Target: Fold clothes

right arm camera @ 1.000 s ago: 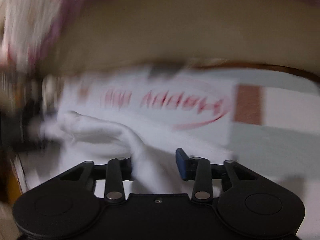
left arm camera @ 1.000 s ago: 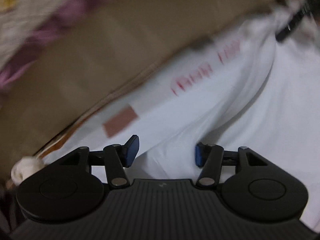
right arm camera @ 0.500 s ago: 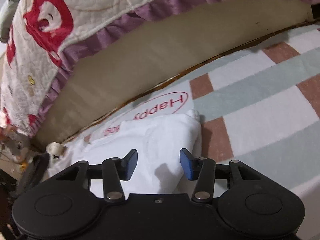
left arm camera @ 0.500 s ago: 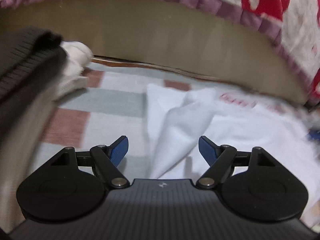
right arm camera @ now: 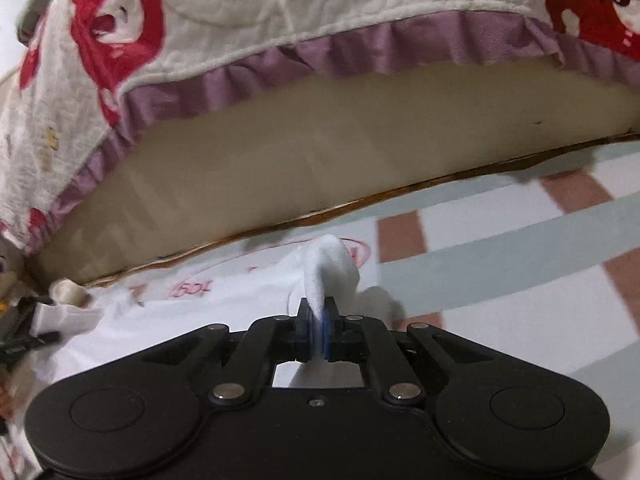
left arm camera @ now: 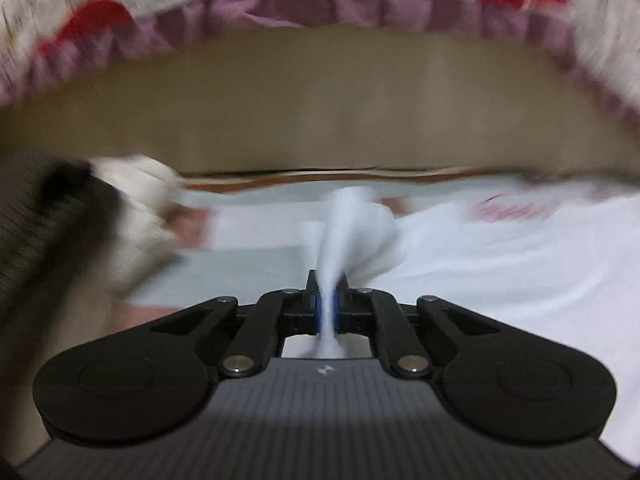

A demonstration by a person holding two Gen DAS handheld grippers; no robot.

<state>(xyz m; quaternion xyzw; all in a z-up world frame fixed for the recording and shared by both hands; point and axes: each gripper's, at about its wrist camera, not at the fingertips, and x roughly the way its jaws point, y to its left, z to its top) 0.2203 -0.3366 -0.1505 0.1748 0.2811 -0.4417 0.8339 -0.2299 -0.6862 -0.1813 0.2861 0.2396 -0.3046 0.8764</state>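
Observation:
A white T-shirt [left arm camera: 500, 256] with red print lies on a checked blanket [right arm camera: 520, 248]. My left gripper [left arm camera: 329, 304] is shut on a bunched fold of the white T-shirt, which sticks up between the blue pads. My right gripper [right arm camera: 318, 330] is shut on another fold of the same T-shirt [right arm camera: 200, 308], at its right edge near the red oval print [right arm camera: 356, 250]. The left wrist view is blurred.
A bed side [right arm camera: 320, 160] with a beige base and a white quilt with red figures and a purple frill [right arm camera: 240, 76] rises behind the blanket. A dark knitted sleeve [left arm camera: 44, 232] and a white glove [left arm camera: 140, 192] are at the left. A dark object [right arm camera: 20, 340] lies at the far left.
Both grippers were open over the T-shirt half a second ago. Now both have closed on folds of the white fabric. The left view has swung and is blurred.

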